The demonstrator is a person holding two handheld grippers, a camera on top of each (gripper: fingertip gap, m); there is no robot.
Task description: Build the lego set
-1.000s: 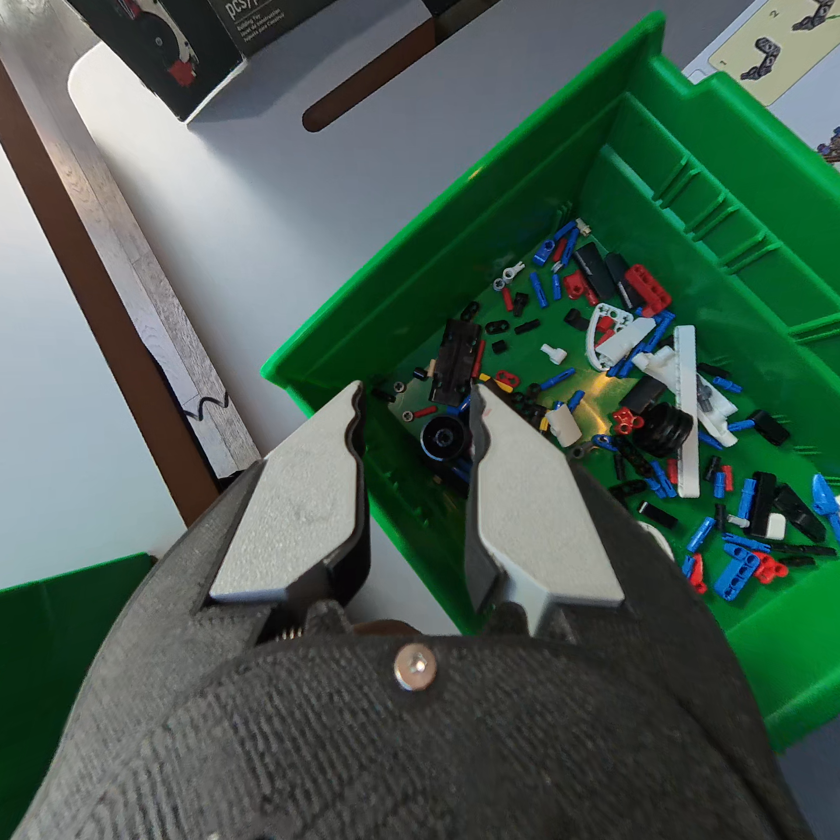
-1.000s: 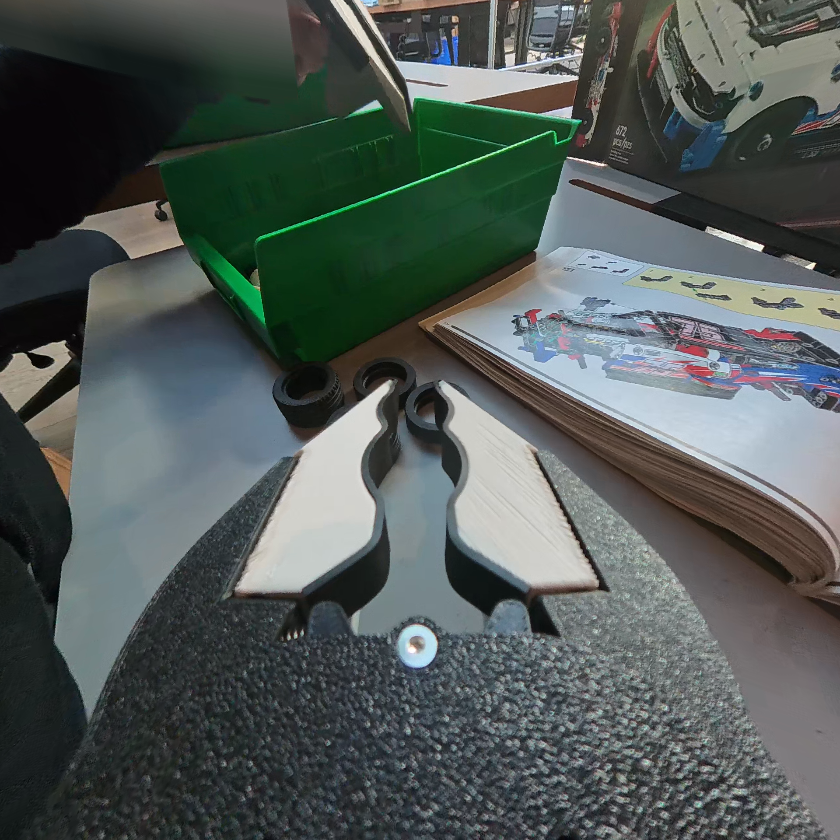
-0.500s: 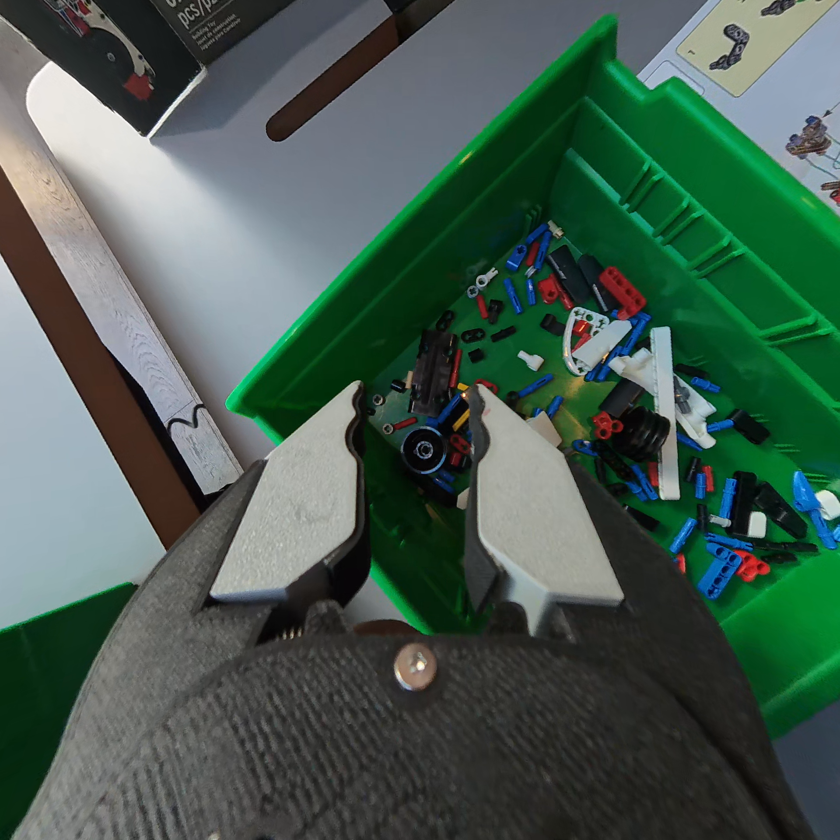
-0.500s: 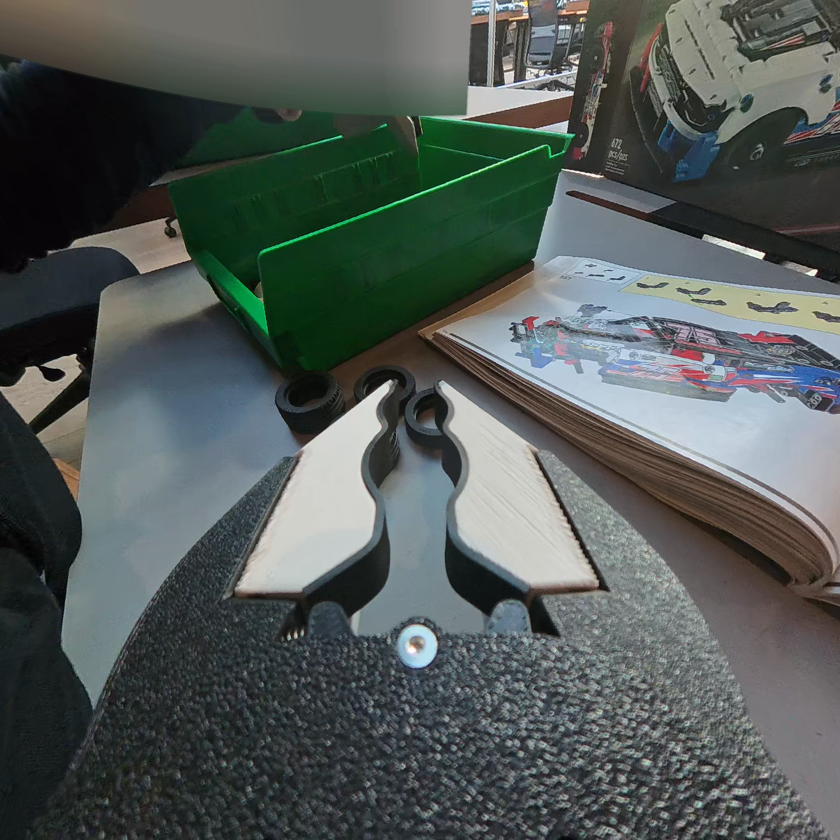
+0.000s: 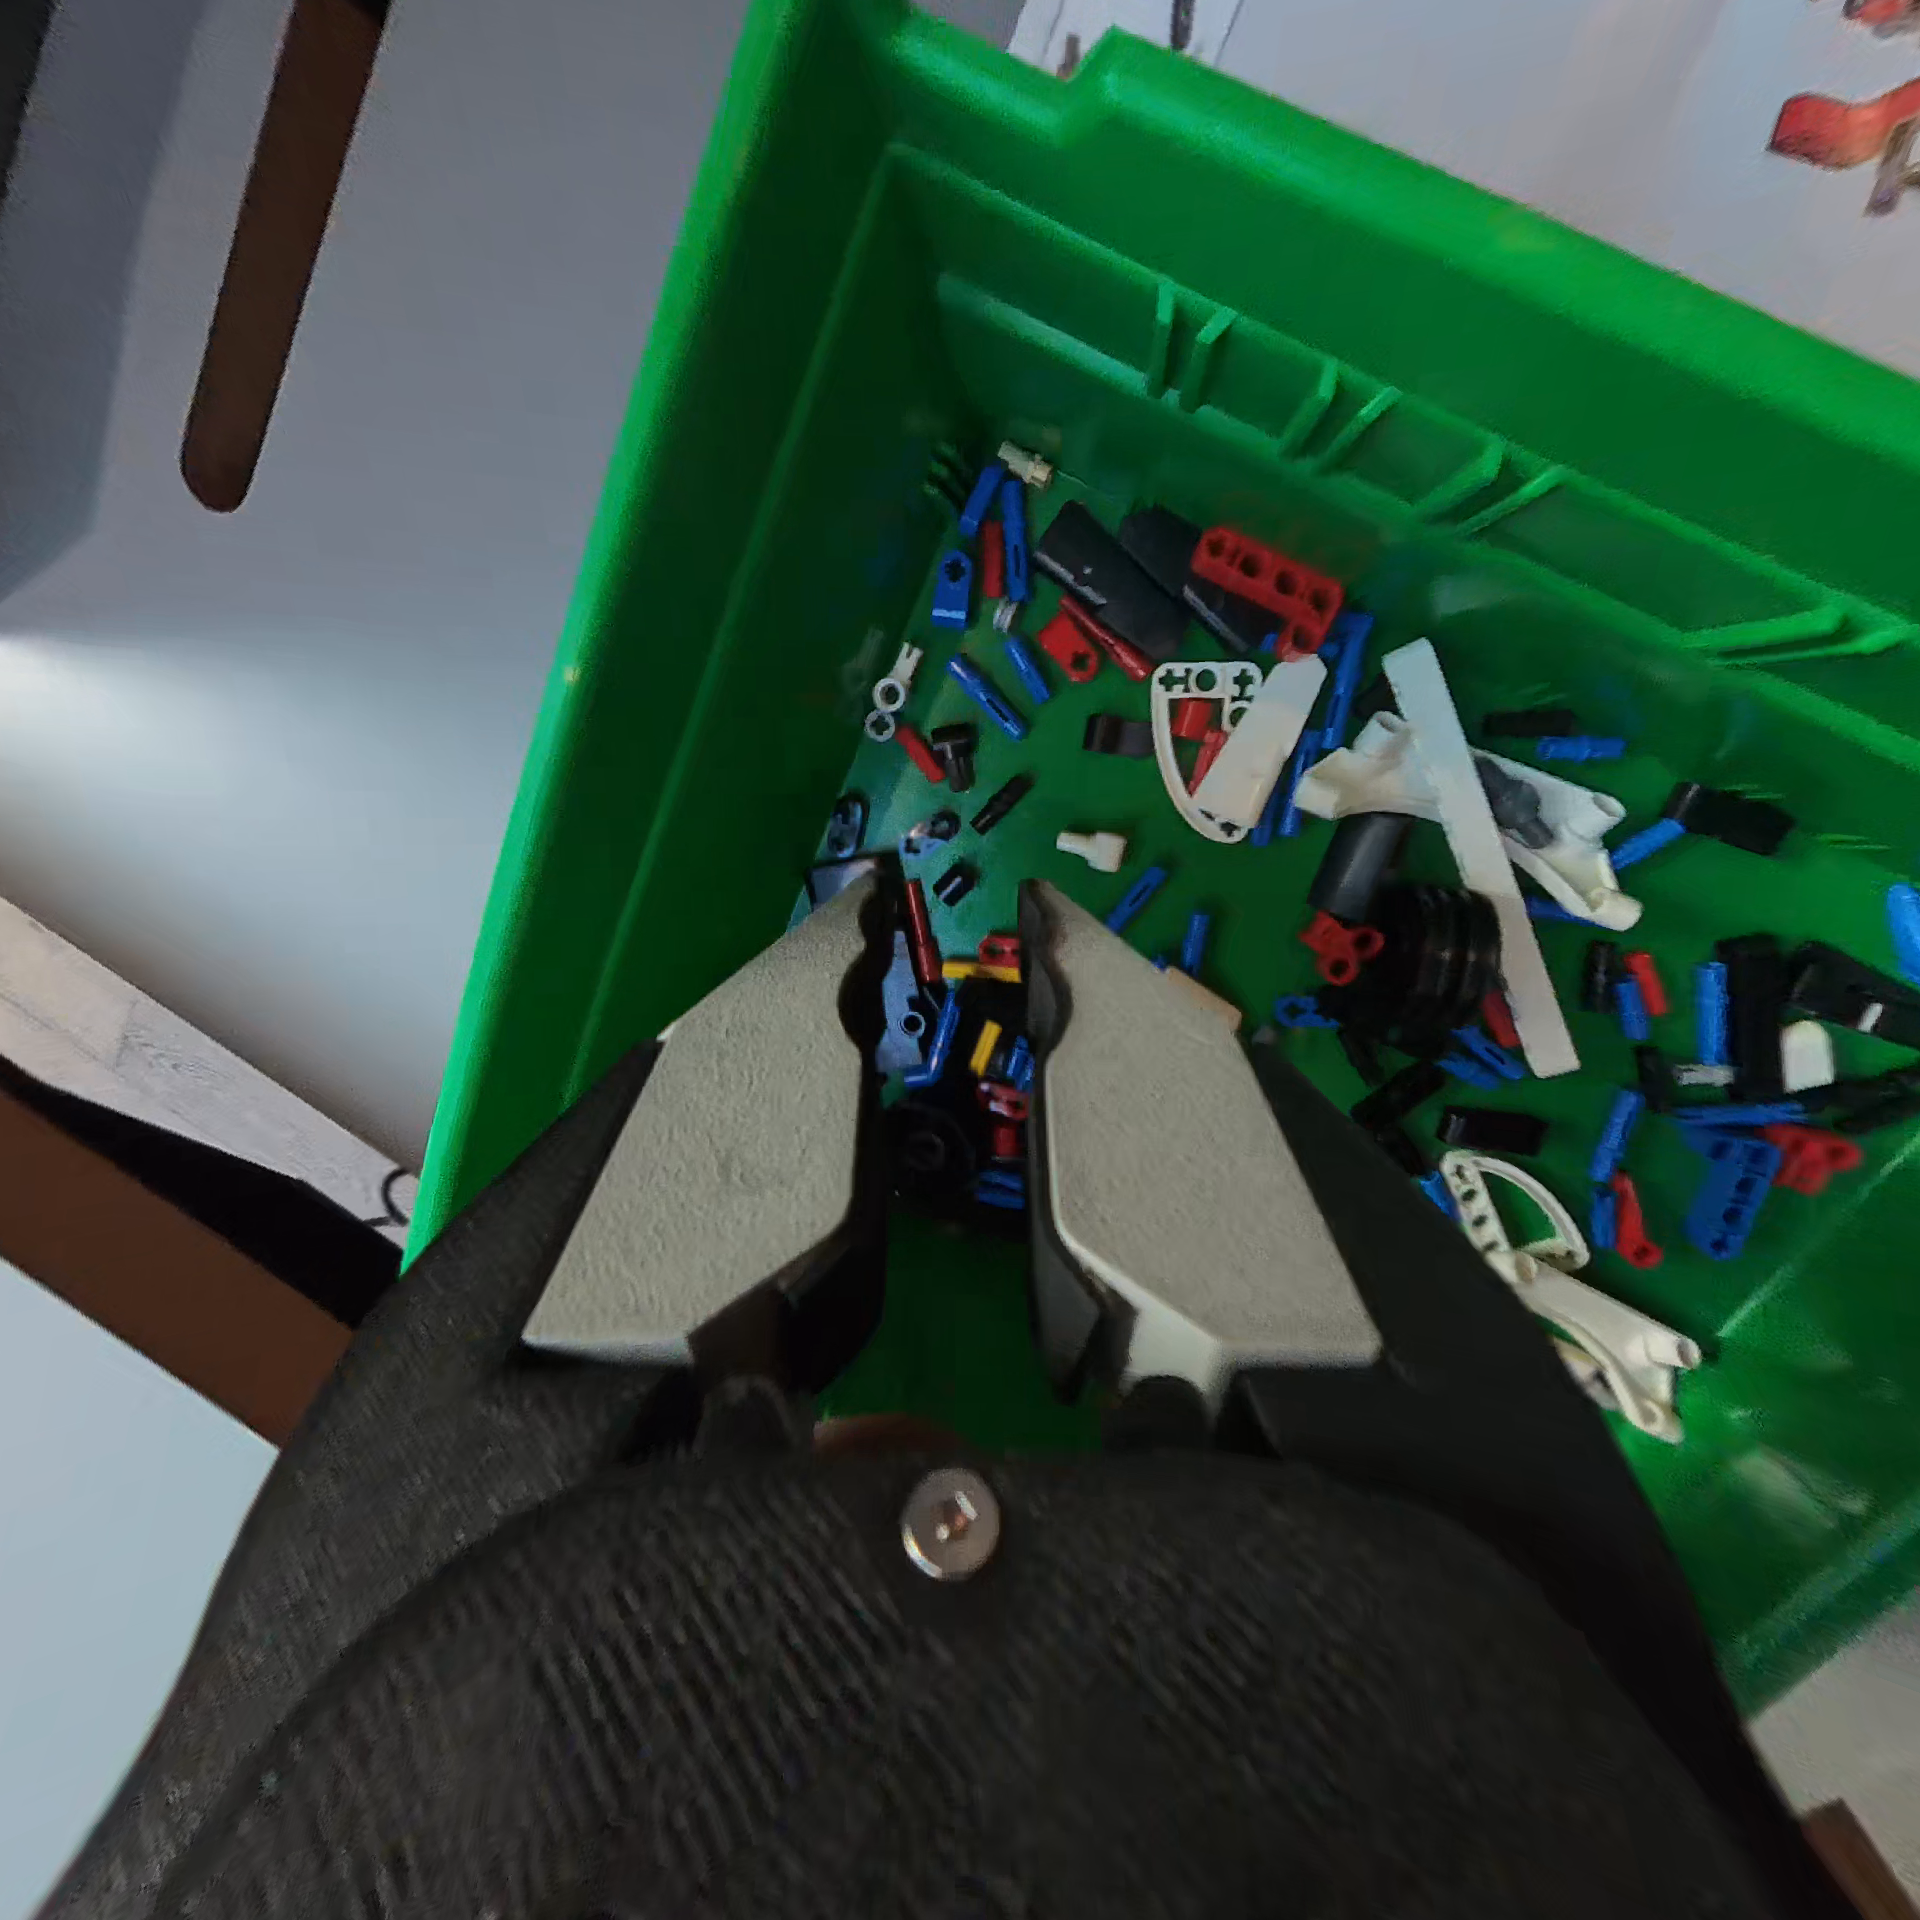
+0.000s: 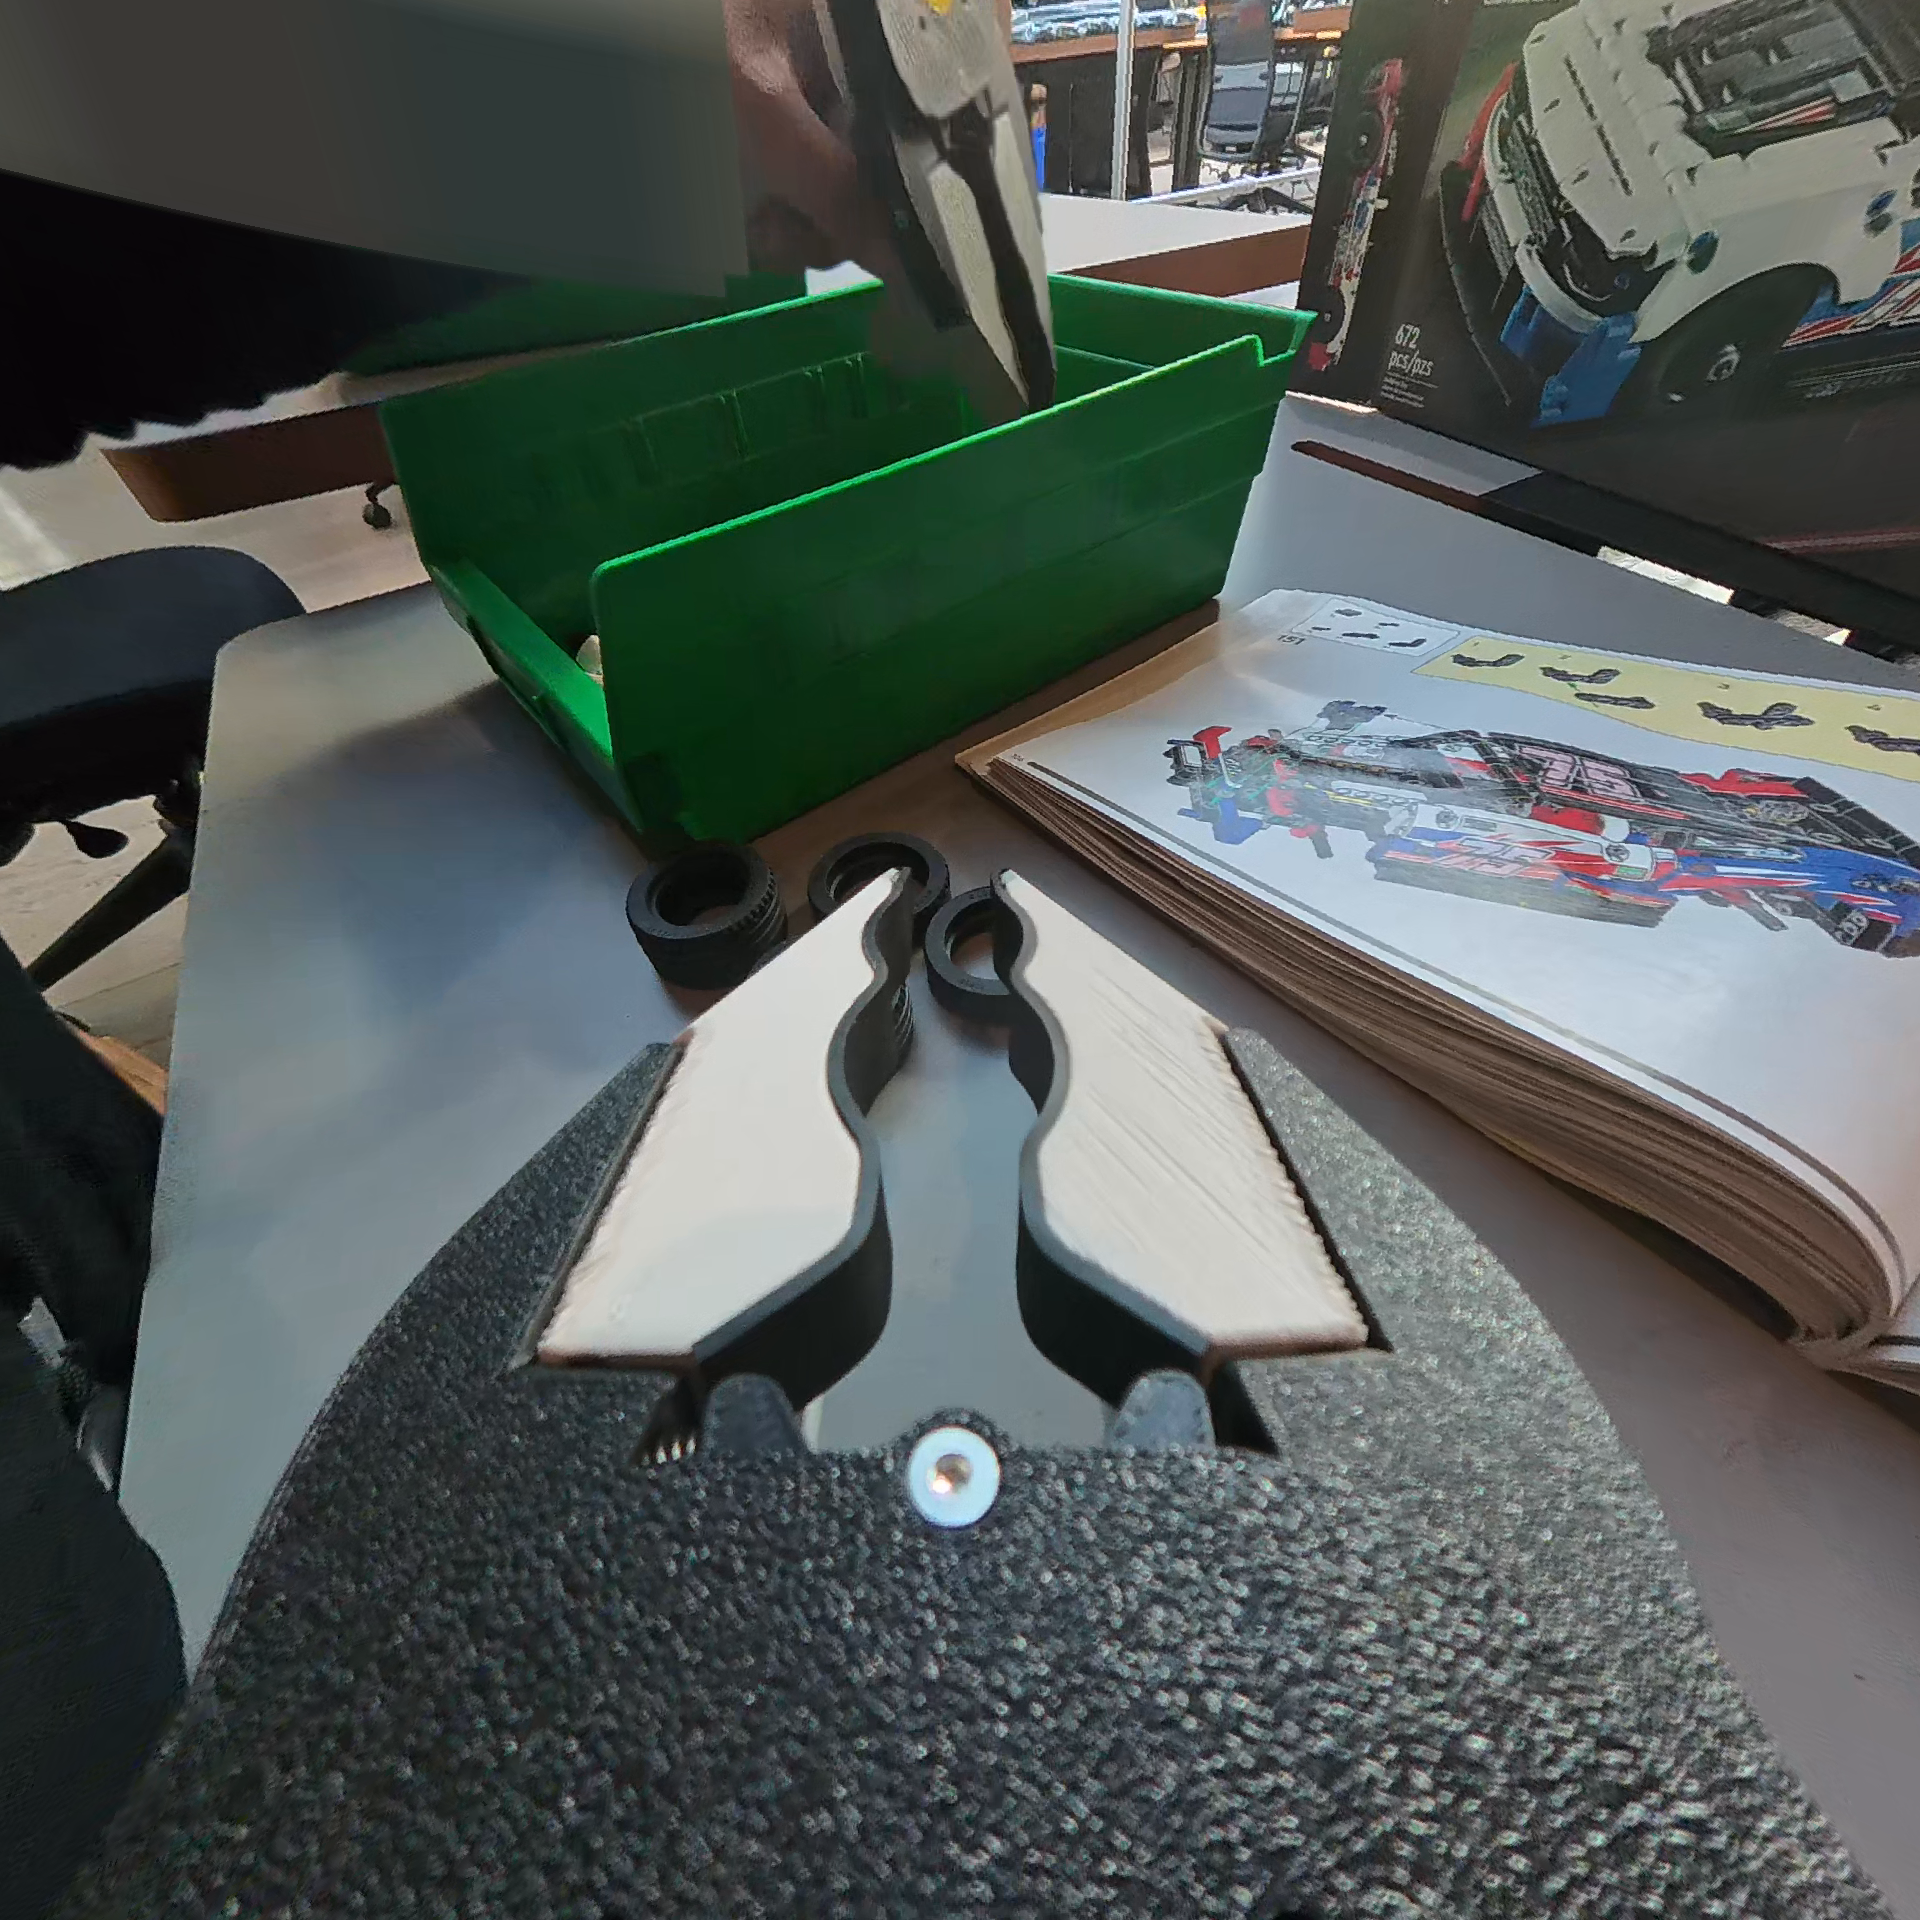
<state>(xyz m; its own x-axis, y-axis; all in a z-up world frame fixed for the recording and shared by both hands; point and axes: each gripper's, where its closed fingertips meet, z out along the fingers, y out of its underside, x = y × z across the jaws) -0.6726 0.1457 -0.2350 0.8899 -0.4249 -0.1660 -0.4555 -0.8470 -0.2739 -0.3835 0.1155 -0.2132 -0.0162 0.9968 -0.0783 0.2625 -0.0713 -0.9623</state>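
Observation:
My left gripper is open and reaches down into the green bin, near its left wall. Between its fingers lies a small cluster of black, blue, yellow and red pieces with a black wheel hub; nothing is gripped. Loose Lego pieces cover the bin floor, among them a long white beam and a red beam. My right gripper is open and empty over the table, just behind three black tyres. The right wrist view shows the left gripper dipping into the bin.
An open instruction booklet lies right of the bin. The set's box stands at the back right. A dark chair is off the table's left edge. A slot cuts the table left of the bin. About 30 cm separates my left fingertips from my right. The slot lies some 20 cm from my left tips, 45 cm from my right tips.
My left gripper has moved down and forward into the bin, over the cluster by the left wall. My right gripper has hardly moved.

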